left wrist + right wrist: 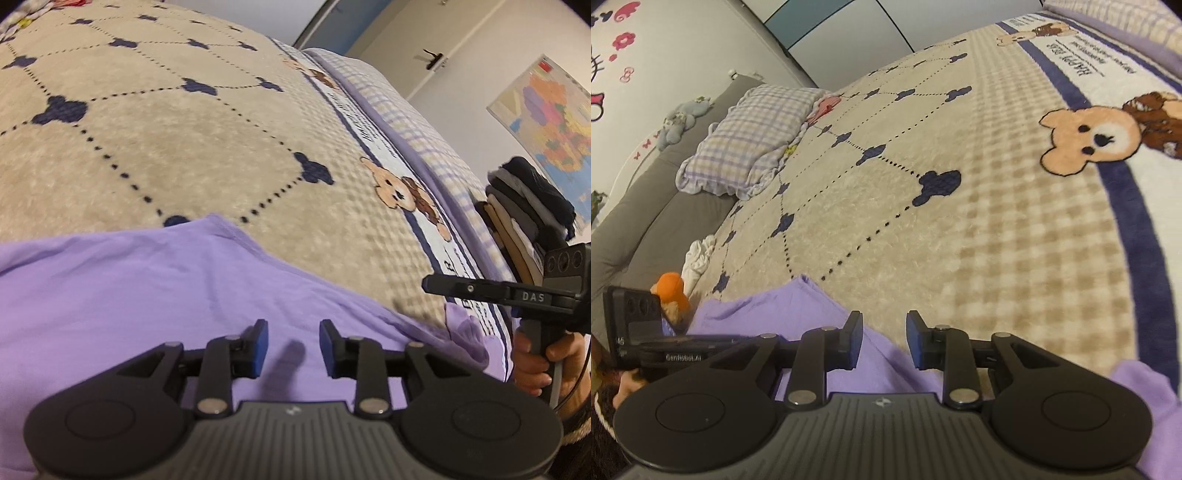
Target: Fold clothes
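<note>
A lilac garment lies spread flat on the beige blanket of a bed. My left gripper hovers just above the cloth with its blue pads apart and nothing between them. In the left wrist view my right gripper comes in from the right, held by a hand, level over the garment's crumpled right end. In the right wrist view my right gripper is open over the lilac garment's edge, where it meets the blanket. Another part of the garment shows at the lower right.
A stack of folded clothes stands at the bed's far right edge under a wall map. A checked pillow, a white cloth and an orange plush toy lie along the grey headboard.
</note>
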